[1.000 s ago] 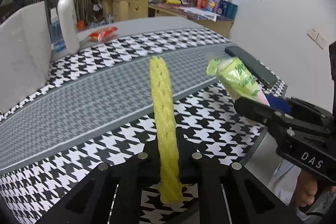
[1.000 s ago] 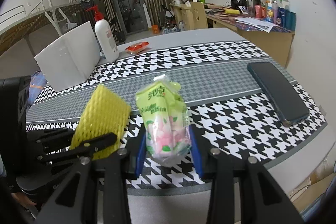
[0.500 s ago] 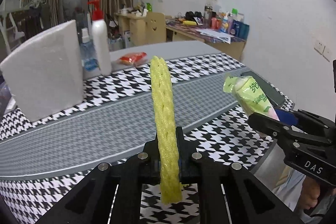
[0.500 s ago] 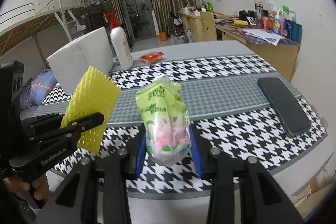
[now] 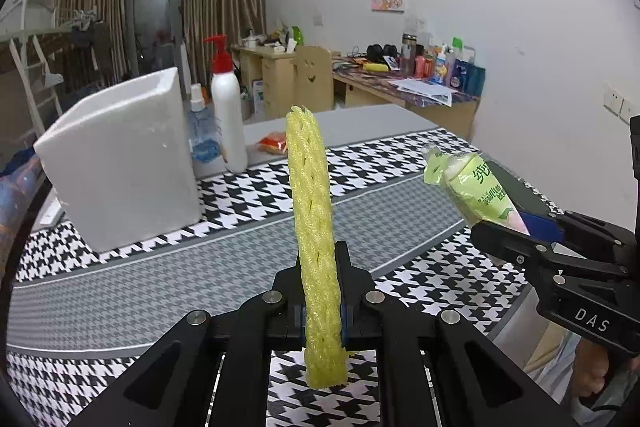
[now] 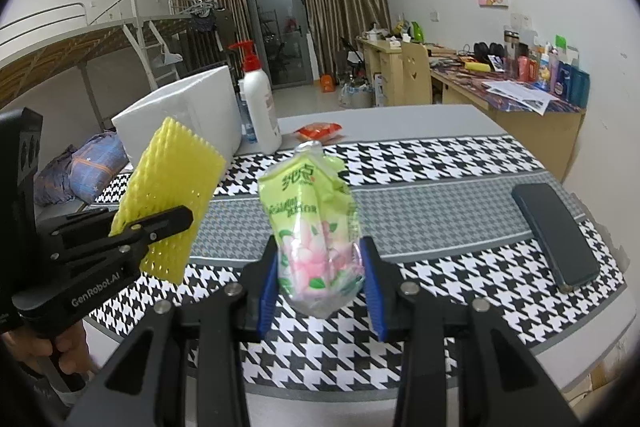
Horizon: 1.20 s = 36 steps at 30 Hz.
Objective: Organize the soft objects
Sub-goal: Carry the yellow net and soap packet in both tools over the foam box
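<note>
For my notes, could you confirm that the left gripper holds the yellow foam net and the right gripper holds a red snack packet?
Not quite: the right gripper holds a green tissue pack, as the right wrist view shows. The left gripper does hold the yellow foam net.

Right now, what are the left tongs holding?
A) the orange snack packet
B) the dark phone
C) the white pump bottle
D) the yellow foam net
D: the left tongs are shut on the yellow foam net, which stands up between them above the table, while the right tongs grip the green tissue pack.
</note>
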{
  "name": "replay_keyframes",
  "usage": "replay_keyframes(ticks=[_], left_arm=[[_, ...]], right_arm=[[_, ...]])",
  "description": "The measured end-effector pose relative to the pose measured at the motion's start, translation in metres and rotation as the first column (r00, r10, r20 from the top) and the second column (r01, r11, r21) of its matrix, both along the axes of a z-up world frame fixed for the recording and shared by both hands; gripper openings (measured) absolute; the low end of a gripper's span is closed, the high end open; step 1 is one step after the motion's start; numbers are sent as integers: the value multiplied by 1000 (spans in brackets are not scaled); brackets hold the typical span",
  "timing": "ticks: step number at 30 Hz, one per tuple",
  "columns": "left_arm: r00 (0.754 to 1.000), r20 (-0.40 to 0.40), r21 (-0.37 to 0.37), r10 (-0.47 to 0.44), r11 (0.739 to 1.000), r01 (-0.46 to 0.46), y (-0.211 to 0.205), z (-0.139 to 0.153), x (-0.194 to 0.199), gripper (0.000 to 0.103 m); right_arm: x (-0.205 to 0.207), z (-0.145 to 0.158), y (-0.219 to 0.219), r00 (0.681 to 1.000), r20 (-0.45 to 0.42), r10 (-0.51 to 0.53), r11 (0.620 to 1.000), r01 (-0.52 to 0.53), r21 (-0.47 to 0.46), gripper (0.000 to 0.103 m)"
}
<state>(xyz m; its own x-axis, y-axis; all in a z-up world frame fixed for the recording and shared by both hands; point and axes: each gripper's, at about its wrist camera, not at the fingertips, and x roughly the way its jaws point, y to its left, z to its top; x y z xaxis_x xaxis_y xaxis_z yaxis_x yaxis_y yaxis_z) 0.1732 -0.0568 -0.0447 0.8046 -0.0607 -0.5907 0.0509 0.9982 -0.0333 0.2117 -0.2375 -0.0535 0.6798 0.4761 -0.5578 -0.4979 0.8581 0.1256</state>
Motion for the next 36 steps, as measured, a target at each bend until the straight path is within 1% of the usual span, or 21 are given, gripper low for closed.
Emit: replay_keyframes(ticks=[5,8,15,26,36], left_arm=[[999,35,5,10,1000,-10,11,13,-4,11],[999,44,-6,16,1000,-15,18,21,-4,11],[995,92,18,48,999,-49,32,39,-6,11],[985,162,54,64,996,-74,50,64,-14,11],[975,210,54,77,994,-91,63,83,-14,11]], right_arm=[[-3,8,11,999,29,25,1000,-25,-3,43],[-1,14,16,999,38,34,999,-34,4,43],[4,26,29,997,56,48,999,-48,8,42],[4,50,50,990,114,81,997,-82,10,43],[11,65,68,986,141,94,995,-97,15,43]])
